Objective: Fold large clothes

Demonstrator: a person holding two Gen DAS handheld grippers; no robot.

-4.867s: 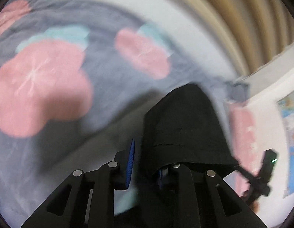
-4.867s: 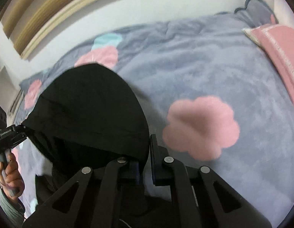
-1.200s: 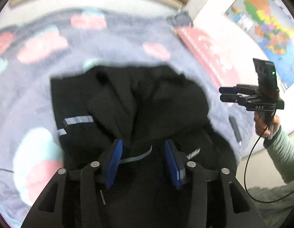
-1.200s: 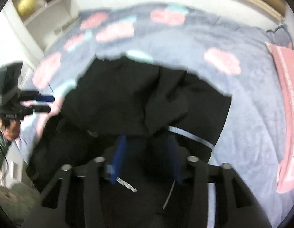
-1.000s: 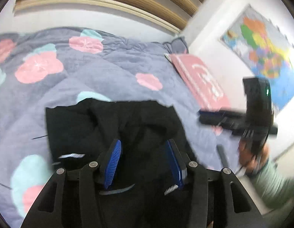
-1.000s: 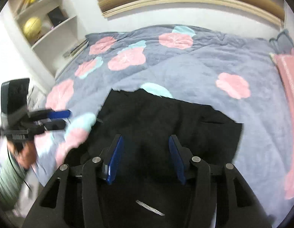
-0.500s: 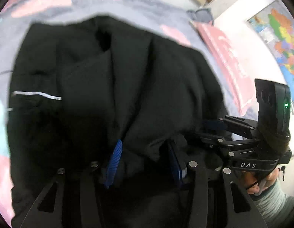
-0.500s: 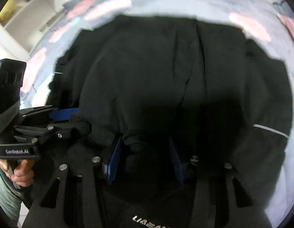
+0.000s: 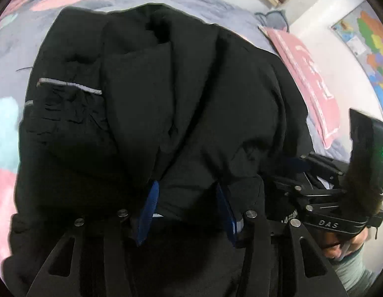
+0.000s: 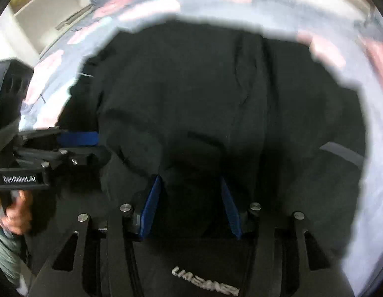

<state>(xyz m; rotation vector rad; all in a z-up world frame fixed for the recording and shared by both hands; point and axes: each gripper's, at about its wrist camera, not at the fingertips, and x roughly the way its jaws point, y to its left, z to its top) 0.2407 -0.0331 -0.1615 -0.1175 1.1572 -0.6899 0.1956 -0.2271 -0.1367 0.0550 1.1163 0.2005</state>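
Note:
A big black jacket (image 9: pixel 191 86) lies spread on the bed, with a grey reflective strip (image 9: pixel 67 85) on its left part. My left gripper (image 9: pixel 189 198) is down on its near edge, jaws half apart, with a thick bunch of black cloth bulging between the blue pads (image 9: pixel 152 203). My right gripper (image 10: pixel 189 198) stands close beside it on the same jacket (image 10: pixel 203 99). Its jaws are opening, with a fold of cloth between them. Each gripper shows in the other's view: the right gripper (image 9: pixel 302 170) and the left gripper (image 10: pixel 92 146).
A grey bedspread (image 9: pixel 8 57) with pink and teal flowers lies under the jacket. A pink pillow (image 9: pixel 310 74) lies at the right by a wall with a map (image 9: pixel 369 47). White shelves (image 10: pixel 43 7) stand at the far left. A person's hand (image 10: pixel 15 212) holds the left gripper.
Both grippers have come down from above the bed onto the jacket's near edge. The jacket now fills both views, and bunched cloth sits between each pair of pads.

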